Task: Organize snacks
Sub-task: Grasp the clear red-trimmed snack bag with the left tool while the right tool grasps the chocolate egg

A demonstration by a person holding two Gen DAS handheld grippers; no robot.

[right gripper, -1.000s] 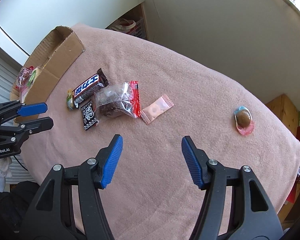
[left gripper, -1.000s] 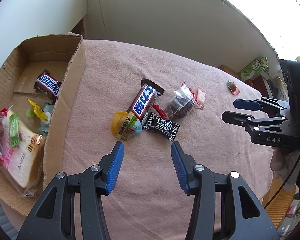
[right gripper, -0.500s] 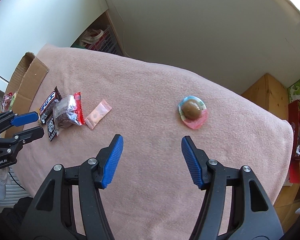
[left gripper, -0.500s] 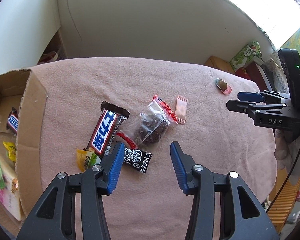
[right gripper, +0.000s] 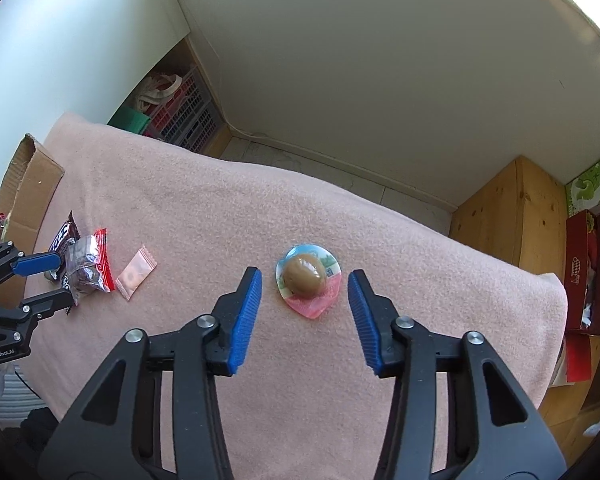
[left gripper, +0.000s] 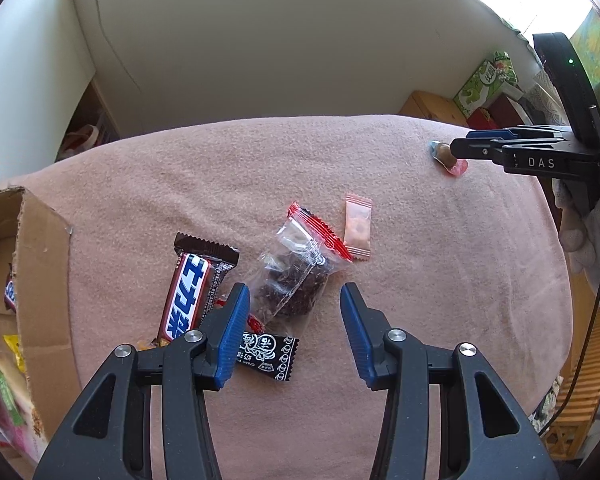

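My left gripper (left gripper: 294, 300) is open, its fingers either side of a clear bag of dark snacks with a red edge (left gripper: 296, 272). Beside it lie a Snickers bar (left gripper: 192, 288), a black-and-white sachet (left gripper: 266, 354) and a pink sachet (left gripper: 358, 226). My right gripper (right gripper: 304, 280) is open, its fingers flanking a brown jelly cup (right gripper: 306, 280) on the pink cloth; it also shows in the left wrist view (left gripper: 444, 152). The cardboard box (left gripper: 40, 280) at the left holds snacks.
The pink cloth-covered table (right gripper: 220, 208) ends at the far and right edges. A wooden cabinet (right gripper: 512, 212) and green and red boxes (right gripper: 592, 184) stand to the right. A plastic crate (right gripper: 184, 116) sits on the floor behind the table.
My left gripper moved right from the box side to the clear snack bag. My right gripper swung right from the snack pile and closed in on the jelly cup.
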